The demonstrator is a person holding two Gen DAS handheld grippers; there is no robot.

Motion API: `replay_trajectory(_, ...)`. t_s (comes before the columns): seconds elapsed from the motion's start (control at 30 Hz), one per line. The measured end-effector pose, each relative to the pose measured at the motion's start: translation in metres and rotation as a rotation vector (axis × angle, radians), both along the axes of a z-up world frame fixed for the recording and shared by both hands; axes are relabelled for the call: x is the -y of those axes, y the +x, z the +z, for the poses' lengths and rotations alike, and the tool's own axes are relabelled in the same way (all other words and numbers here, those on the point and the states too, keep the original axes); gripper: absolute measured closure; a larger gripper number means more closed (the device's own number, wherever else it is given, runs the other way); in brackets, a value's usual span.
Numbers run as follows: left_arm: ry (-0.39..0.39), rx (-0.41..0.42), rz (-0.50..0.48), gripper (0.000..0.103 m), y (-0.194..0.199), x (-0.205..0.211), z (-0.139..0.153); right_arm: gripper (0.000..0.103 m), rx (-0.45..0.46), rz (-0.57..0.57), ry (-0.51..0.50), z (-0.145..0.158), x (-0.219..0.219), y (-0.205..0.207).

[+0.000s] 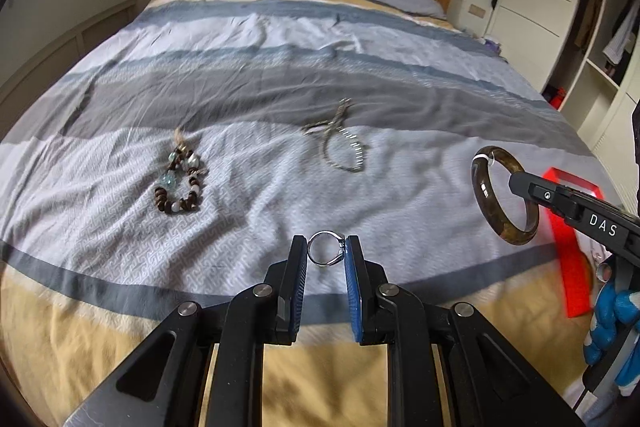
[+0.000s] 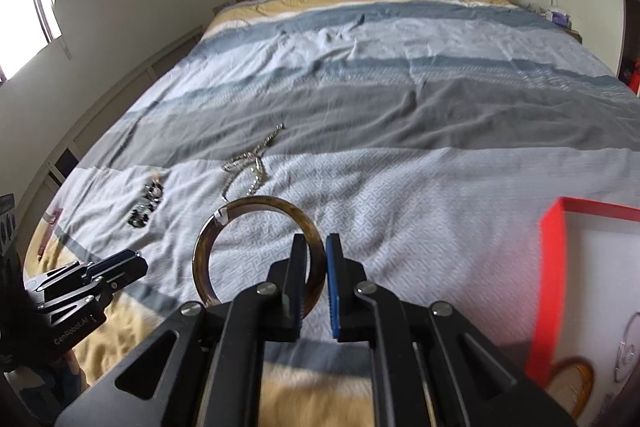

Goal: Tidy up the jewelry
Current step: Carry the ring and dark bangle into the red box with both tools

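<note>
Both hand-held grippers (image 1: 326,253) (image 2: 316,251) clamped, raised

Bands of grey, blue and yellow under bright jewelry

The bedspread (image 1: 248,219) carries grey, blue, pale-patterned and yellow stripes; the bangle (image 1: 505,195) is mottled brown, the ring (image 1: 325,247) silver, the beaded bracelet (image 1: 181,183) dark brown with pale, perhaps turquoise beads; the box (image 2: 550,291) is red-walled, white inside.

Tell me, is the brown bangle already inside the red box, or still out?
Out. The right tool holds the brown bangle in the air above the bedspread, left of the red box.
</note>
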State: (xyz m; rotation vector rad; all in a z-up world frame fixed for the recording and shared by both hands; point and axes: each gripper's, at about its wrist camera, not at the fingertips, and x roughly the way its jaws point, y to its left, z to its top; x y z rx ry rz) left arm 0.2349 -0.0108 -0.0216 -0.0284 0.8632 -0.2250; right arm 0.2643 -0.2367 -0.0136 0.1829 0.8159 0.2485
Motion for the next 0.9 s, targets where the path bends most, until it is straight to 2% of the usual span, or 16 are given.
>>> replay_trajectory(0.17,-0.005,0.03,-0.046,0.084,-0.017,0.03,0.022,0.094,0.046,-0.042,0.001,0.025,0.028,-0.026)
replay_trajectory(0.4,-0.034,0.051,-0.161,0.084,-0.031,0.106,0.042,0.094,0.074,-0.147,-0.022,0.044,0.105,-0.061)
replay_trajectory(0.7,-0.072,0.026,-0.358,0.084,-0.032,0.247,0.038,0.094,0.015,-0.285,-0.11,0.022,0.221,-0.072)
replay_trajectory(0.9,-0.058,-0.024,-0.443,0.084,-0.024,0.319,0.012,0.094,-0.045,-0.316,-0.147,-0.007,0.269,-0.058)
